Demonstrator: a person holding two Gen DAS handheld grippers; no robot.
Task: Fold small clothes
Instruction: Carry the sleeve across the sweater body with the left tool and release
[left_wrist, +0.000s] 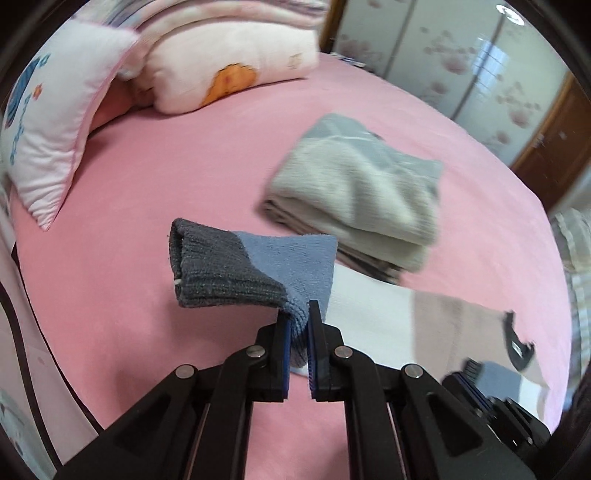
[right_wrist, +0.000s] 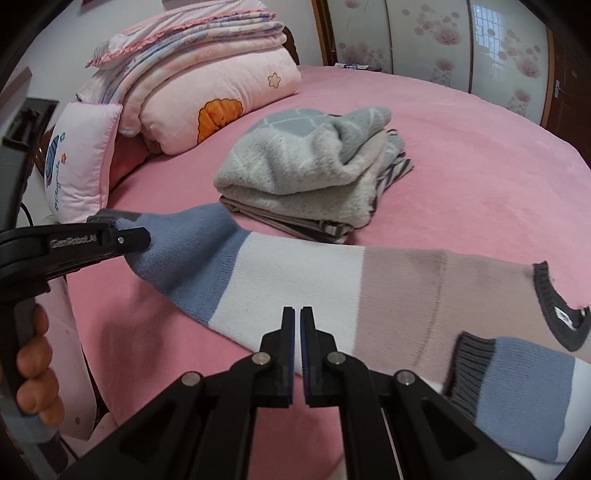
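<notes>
Clamping the sweater's (right_wrist: 303, 280) sleeve, left gripper (left_wrist: 298, 317) is lifting; right gripper (right_wrist: 297, 317) is hovering pinched together, folded clothes (right_wrist: 306, 173) lying behind.

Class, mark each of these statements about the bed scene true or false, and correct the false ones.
1. The left gripper is shut on the sweater's sleeve. True.
2. The right gripper holds the sweater's collar. False: its jaws are shut on nothing, and the collar lies off to the right.
3. The sweater has blue, white and beige bands. True.
4. The folded grey clothes lie on the floor. False: they are stacked on the pink bed.
5. The pillow is black. False: it is pale pink with a blue print.
</notes>
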